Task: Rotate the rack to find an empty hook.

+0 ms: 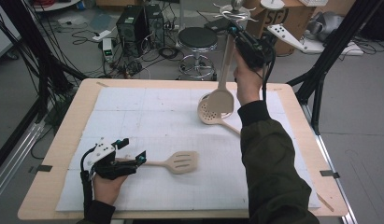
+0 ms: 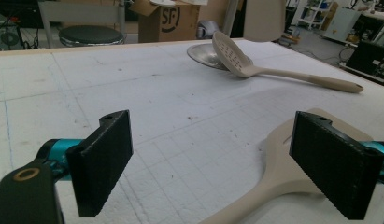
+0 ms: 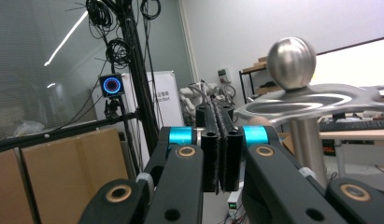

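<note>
My right gripper (image 1: 233, 32) is raised high at the table's far side, shut on the top end of a beige solid spatula (image 1: 221, 99) that hangs blade-down over the mat. In the right gripper view its pads (image 3: 221, 149) are pressed together just left of the metal utensil rack's ball top (image 3: 291, 63). A beige skimmer (image 1: 209, 114) lies on the mat, its bowl leaning on the rack's round base (image 2: 203, 53). A beige slotted turner (image 1: 181, 162) lies at the near left. My left gripper (image 1: 132, 149) rests open at its handle (image 2: 278, 172), which passes under one jaw.
A white gridded mat (image 1: 147, 121) covers the wooden table (image 1: 63, 140). Beyond the far edge stand a stool (image 1: 197, 39), a cardboard box (image 1: 288, 18), computer towers (image 1: 133, 23) and loose cables. Black frame legs (image 1: 330, 51) rise at the right.
</note>
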